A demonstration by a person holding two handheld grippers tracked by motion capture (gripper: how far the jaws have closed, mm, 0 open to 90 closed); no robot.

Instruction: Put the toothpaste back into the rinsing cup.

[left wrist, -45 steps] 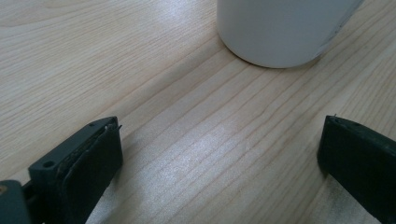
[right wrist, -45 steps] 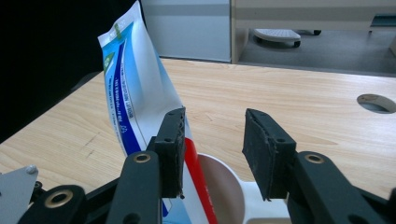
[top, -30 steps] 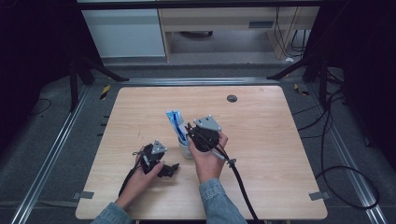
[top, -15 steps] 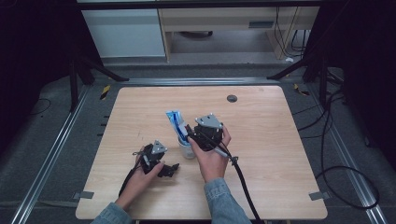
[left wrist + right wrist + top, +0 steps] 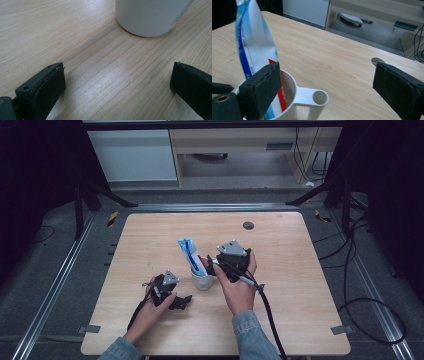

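A white cup (image 5: 202, 281) stands mid-table with a blue and white toothpaste tube (image 5: 189, 253) upright in it. My right gripper (image 5: 211, 266) is just right of the cup, open; its jaws have just been opening and nothing is pressed between them. In the right gripper view the tube (image 5: 254, 47) leans free in the cup (image 5: 289, 100) beside the left jaw of that gripper (image 5: 325, 87), and the cup's handle (image 5: 313, 98) points between the jaws. My left gripper (image 5: 183, 301) rests low on the table at the cup's near left, open (image 5: 117, 85), facing the cup's base (image 5: 150, 17).
A small dark disc (image 5: 248, 225) is set in the wooden table (image 5: 300, 295) toward the far edge, also seen as the disc (image 5: 377, 60) beyond the right jaw. Cables trail from both grippers toward the near edge. A shelf unit (image 5: 240, 145) stands beyond the table.
The right gripper has opened off the toothpaste tube and drawn a little to the right, leaving the tube standing in the cup. The left hand has stayed put.
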